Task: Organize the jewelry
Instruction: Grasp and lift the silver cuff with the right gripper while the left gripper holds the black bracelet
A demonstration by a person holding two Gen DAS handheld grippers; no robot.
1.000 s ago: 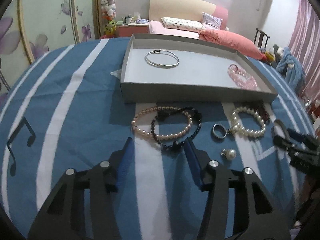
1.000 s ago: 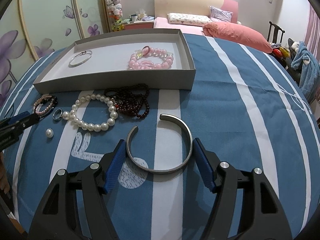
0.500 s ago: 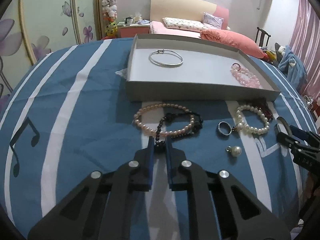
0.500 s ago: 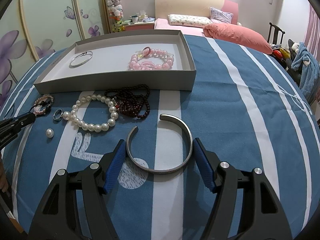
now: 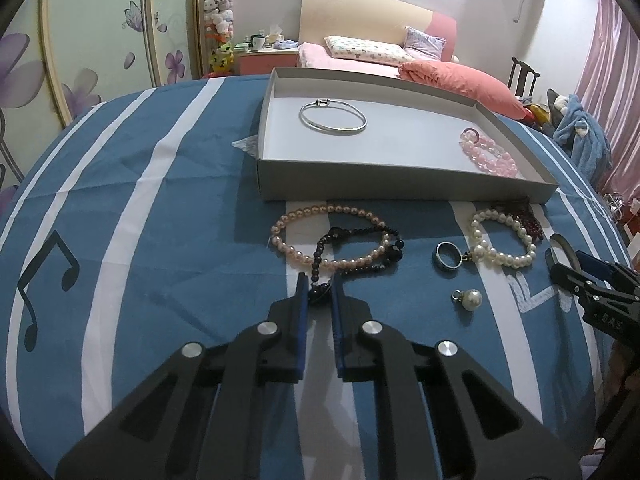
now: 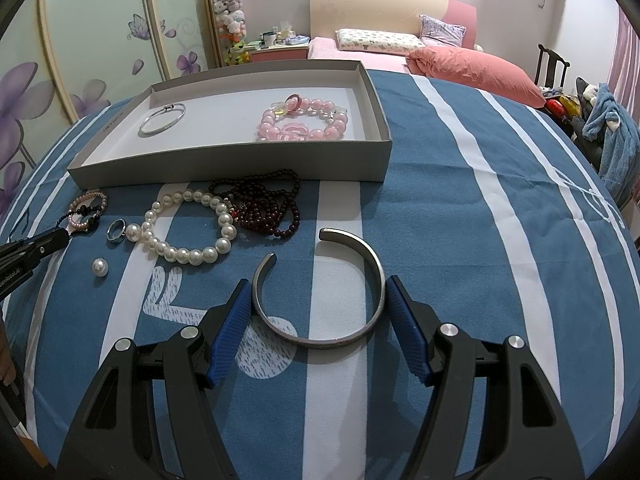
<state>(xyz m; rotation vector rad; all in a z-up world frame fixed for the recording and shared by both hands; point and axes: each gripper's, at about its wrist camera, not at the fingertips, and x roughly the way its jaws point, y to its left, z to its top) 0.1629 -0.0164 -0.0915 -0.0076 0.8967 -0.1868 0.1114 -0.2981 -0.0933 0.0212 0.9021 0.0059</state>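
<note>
With my left claw (image 5: 319, 294) pinched shut on the near end of the black bead bracelet (image 5: 352, 246), the rest of that strand lies draped across the pink pearl bracelet (image 5: 328, 236) on the blue striped cloth (image 5: 160, 208), just in front of the grey tray (image 5: 400, 190). That overlap is the main worry: if I lift straight up, the black loop could hook the pink pearls & drag both, or the beads could slip from a thin grip since I only hold a bit near the tip. Can't tell if the two strands are truly tangled or just crossed. Tray front wall is another catch point, a hanging strand could snag on it w/ a low carry.

My right claw (image 6: 318, 308) is spread wide, pads either side of the open silver cuff (image 6: 320, 292), not yet squeezing it; looks v. close to touching on both sides. Closing hard could make the cuff pop out fwd or skate on the cloth. Silver bangle (image 5: 333, 122) & pink bead bracelet (image 6: 302, 122) sit in the tray already; white pearl bracelet (image 6: 184, 228), dark red beads (image 6: 266, 208), ring (image 5: 447, 256) & loose pearl (image 5: 470, 299) remain outside
</note>
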